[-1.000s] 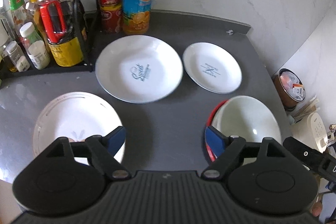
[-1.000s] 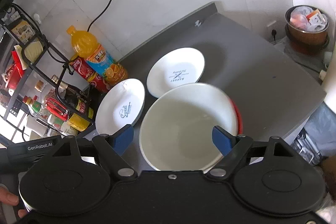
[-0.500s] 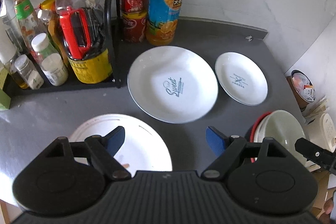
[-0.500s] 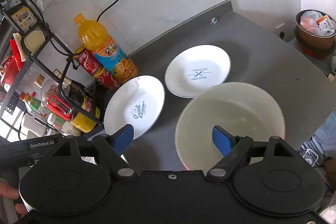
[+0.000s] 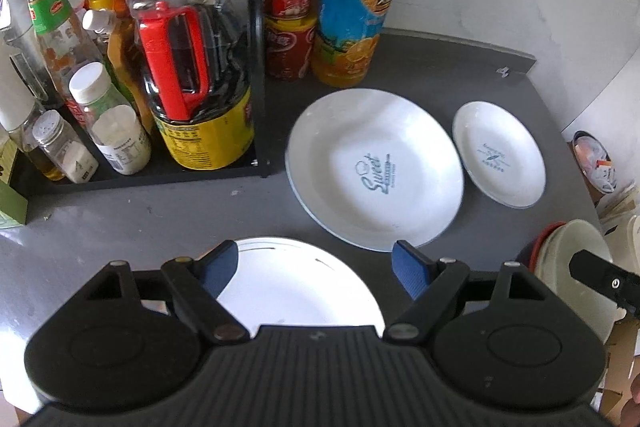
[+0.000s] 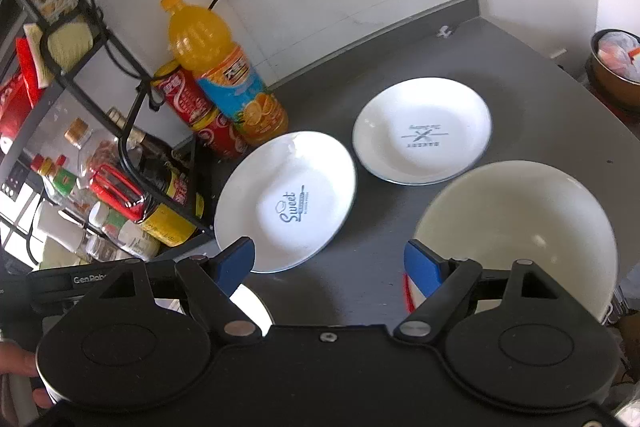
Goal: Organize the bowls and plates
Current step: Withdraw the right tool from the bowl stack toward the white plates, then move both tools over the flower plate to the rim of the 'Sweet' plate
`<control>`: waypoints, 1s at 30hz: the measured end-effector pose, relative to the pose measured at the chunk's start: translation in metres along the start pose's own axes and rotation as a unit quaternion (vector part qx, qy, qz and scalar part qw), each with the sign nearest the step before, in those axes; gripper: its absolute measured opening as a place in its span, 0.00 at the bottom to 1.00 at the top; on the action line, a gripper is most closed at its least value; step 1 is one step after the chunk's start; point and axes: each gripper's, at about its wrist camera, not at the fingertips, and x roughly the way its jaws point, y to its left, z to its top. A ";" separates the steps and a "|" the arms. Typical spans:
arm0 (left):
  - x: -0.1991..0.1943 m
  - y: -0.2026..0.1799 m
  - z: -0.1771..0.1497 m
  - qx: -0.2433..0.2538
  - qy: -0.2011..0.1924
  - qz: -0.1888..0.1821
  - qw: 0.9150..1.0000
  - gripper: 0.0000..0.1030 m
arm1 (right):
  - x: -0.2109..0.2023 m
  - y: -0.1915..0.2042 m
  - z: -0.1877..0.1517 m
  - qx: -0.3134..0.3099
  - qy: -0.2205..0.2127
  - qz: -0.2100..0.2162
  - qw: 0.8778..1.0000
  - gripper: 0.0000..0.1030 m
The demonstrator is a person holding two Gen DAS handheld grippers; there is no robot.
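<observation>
White crockery spread round the large white "Sweet" plate (image 5: 376, 167): small white printed plate (image 5: 499, 154) beside it to the right, cream bowl (image 6: 516, 227) nearer, rimmed white plate (image 5: 296, 283) nearest. Approach step, nothing gripped. Left gripper (image 5: 316, 263) wide over the rimmed plate; right gripper (image 6: 330, 259) wide, empty. Next: probably pinching a rim. Against a second ago, shifted leftward, bowl now off right.

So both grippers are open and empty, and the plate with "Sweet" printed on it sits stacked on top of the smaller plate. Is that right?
Not quite. The "Sweet" plate is not stacked on the smaller plate: the two lie side by side on the counter, with a strip of counter between their rims, as the right wrist view shows. The rest holds: the left gripper and right gripper are open and empty.
</observation>
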 end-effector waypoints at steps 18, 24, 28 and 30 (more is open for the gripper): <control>0.006 0.028 -0.021 -0.001 0.043 0.028 0.999 0.80 | 0.038 0.033 -0.011 -0.074 0.053 -0.005 0.996 0.78; 0.009 0.040 -0.024 -0.020 0.041 0.033 0.998 0.80 | 0.056 0.033 -0.010 -0.089 0.052 -0.003 0.995 0.64; 0.011 0.043 -0.021 -0.027 0.026 0.032 0.999 0.80 | 0.068 0.028 -0.005 -0.080 0.045 -0.004 0.996 0.58; 0.014 0.043 -0.017 -0.030 0.020 0.031 0.999 0.80 | 0.073 0.024 -0.004 -0.071 0.042 -0.010 0.997 0.55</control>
